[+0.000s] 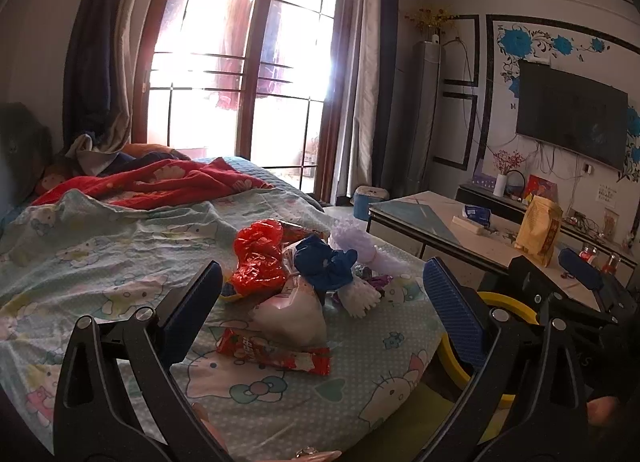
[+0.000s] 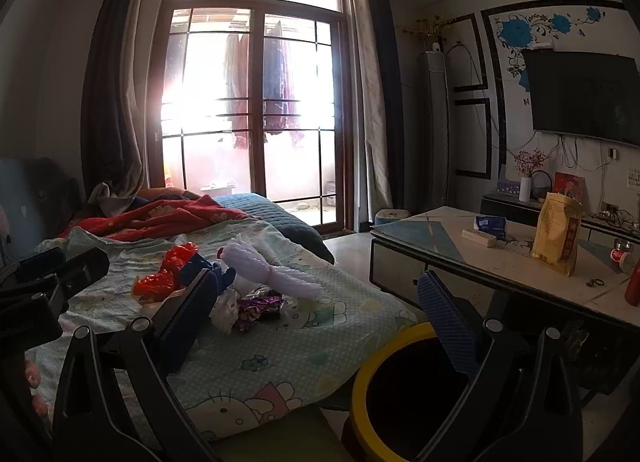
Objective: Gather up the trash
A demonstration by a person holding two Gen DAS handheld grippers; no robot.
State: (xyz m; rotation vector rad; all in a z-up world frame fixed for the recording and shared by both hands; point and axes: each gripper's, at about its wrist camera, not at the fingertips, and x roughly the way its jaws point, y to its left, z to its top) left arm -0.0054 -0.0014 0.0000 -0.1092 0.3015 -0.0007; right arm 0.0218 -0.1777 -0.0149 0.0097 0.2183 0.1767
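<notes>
Hovering over the bed (image 1: 120, 246), both tongs gaping and empty.
Yellow-rimmed bin (image 2: 384, 390) sits under the right tongs (image 2: 324, 298); the trash pile lies ahead of the left tongs (image 1: 324, 290): red bag (image 1: 258, 258), blue bag (image 1: 324, 264), red wrapper (image 1: 276, 352) nearest.

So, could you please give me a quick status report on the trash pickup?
Left gripper and right gripper open, empty. Crumpled wrappers and plastic bags piled on cartoon-print bedsheet. Yellow-rimmed black bin beside bed. Nothing blocking.

wall television (image 1: 572, 122), low table (image 2: 460, 258), curtained window (image 2: 256, 102)
</notes>
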